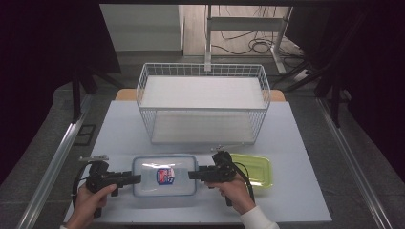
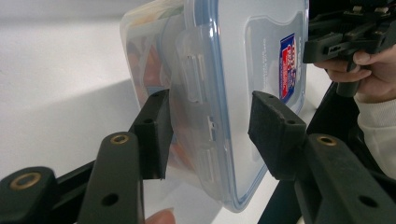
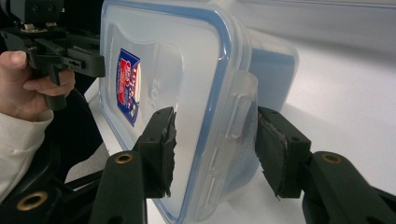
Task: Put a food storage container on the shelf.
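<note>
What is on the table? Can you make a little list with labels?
box: clear container with blue-edged lid and a sticker
left gripper: jaws around the box's left end, one pad against it
right gripper: jaws around its right end
green lid: flat, just right of the box
wire basket: behind the box
table: white

Pale table (image 1: 296,143) with wire basket (image 1: 203,102), lidded container (image 1: 165,175), green tray (image 1: 255,169).
</note>
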`<state>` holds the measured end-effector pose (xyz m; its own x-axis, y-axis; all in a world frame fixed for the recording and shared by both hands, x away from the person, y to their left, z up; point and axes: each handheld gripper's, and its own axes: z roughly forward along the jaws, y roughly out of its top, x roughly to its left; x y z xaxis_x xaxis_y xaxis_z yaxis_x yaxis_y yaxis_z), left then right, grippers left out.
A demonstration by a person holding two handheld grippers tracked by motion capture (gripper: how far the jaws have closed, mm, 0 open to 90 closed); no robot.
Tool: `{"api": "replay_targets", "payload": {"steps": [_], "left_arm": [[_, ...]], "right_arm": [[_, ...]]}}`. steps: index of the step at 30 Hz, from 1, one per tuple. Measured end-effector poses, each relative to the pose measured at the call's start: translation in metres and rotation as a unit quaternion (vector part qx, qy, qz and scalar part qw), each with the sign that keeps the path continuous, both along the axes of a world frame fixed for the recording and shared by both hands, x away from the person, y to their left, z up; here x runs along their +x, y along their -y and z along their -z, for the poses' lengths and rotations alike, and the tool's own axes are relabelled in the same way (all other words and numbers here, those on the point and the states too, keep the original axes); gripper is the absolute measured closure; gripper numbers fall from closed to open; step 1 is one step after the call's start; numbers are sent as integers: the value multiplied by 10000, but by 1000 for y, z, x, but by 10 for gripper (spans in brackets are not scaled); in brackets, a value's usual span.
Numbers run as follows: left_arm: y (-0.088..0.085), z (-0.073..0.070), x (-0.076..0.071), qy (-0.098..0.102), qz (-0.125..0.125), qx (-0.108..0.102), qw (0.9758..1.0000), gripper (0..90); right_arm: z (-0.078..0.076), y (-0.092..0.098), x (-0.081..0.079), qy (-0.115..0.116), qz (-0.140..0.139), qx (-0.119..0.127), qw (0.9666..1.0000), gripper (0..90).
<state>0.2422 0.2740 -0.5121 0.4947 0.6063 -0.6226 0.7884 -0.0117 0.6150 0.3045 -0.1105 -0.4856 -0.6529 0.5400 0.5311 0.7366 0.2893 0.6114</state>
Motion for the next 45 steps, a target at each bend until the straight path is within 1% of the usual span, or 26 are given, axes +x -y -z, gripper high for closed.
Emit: {"api": "replay_targets", "payload": {"steps": [3,6,9,15,17,21,23,24,26,28,32,37,40,42,43,45], "left_arm": [[1,-2,-4,29,-43,41,10000,511],[2,-3,-7,62,-51,58,10000,515],[3,-4,-9,122,-88,69,9999,517],[4,-5,-10,162,-116,24,9998,521],[4,-6,-11,189,-119,-12,9997,525],[5,-10,-12,240,-116,-11,9996,525],[6,-12,-13,275,-111,-1,9996,525],[7,-15,-14,324,-104,10,9994,525],[8,-17,-14,351,-94,13,9993,525],[11,-23,-14,418,-74,30,9991,525],[14,-27,-14,468,-35,35,9989,525],[22,-33,-9,476,72,38,9988,531],[28,-38,-6,552,128,6,9984,531],[33,-45,-3,643,176,-7,9978,531],[33,-45,-3,643,176,-7,9978,531],[38,-51,0,718,209,-8,9972,531]], "right_arm": [[-1,-1,-3,14,59,6,10000,493],[-2,-1,-6,36,60,-8,10000,495],[-1,1,-7,29,91,66,9999,498],[-1,3,-8,83,117,126,9998,501],[-3,4,-9,93,128,169,9997,504],[-6,5,-10,163,131,173,9996,504],[-9,6,-12,232,126,185,9995,504],[-11,7,-13,246,131,186,9994,504],[-12,8,-13,270,133,188,9994,504],[-19,10,-16,372,139,191,9990,504],[-24,14,-18,450,149,173,9987,504],[-32,22,-19,561,177,139,9982,504],[-42,30,-20,654,236,110,9975,504],[-47,34,-21,703,265,111,9971,504],[-47,34,-21,703,265,111,9971,504],[-54,39,-21,755,308,119,9966,505]]}}
